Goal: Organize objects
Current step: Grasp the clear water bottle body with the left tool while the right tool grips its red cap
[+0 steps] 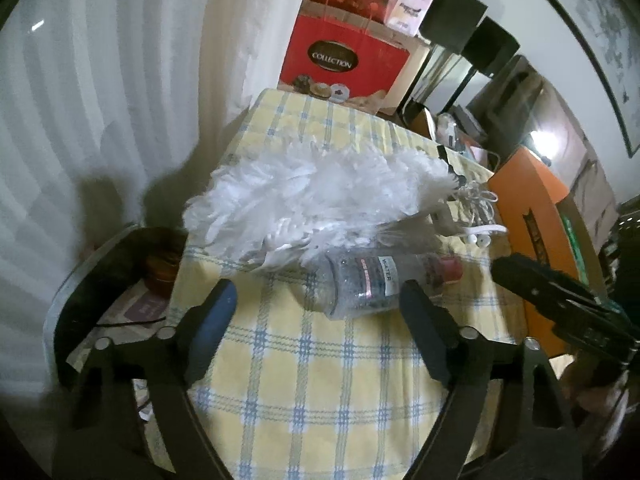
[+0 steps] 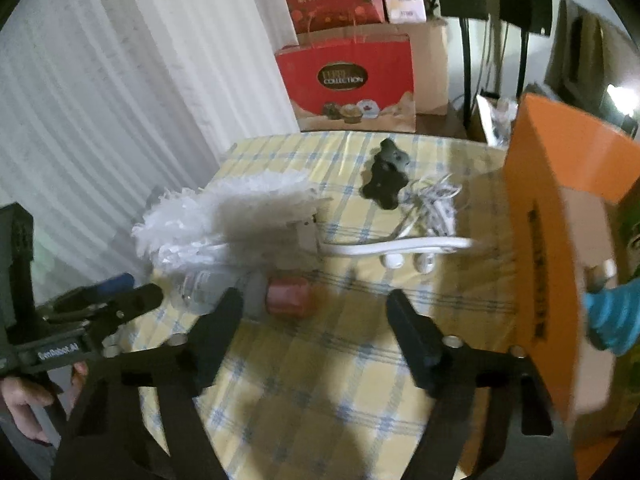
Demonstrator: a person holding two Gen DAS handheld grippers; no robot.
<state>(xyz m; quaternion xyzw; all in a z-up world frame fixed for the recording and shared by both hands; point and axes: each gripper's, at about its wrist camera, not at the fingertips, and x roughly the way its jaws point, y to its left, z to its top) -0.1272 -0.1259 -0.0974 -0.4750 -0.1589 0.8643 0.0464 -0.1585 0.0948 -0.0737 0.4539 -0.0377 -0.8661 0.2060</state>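
A clear plastic water bottle (image 1: 368, 280) with a red cap (image 2: 289, 295) lies on its side on the yellow checked tablecloth (image 1: 304, 360). A white fluffy duster (image 1: 312, 200) lies just behind it, its white handle (image 2: 400, 246) pointing right. White earphones (image 2: 432, 204) and a small black object (image 2: 386, 178) lie further back. My left gripper (image 1: 316, 300) is open, just short of the bottle. My right gripper (image 2: 316, 308) is open, near the bottle's cap. An orange cardboard box (image 2: 560, 220) stands at the right.
Red gift bags (image 2: 348, 80) and a brown paper bag stand behind the table. A white curtain (image 1: 100, 120) hangs at the left. A round side table (image 1: 120, 304) with a brown jar is at the left. Dark chairs (image 2: 520, 0) stand at the back right.
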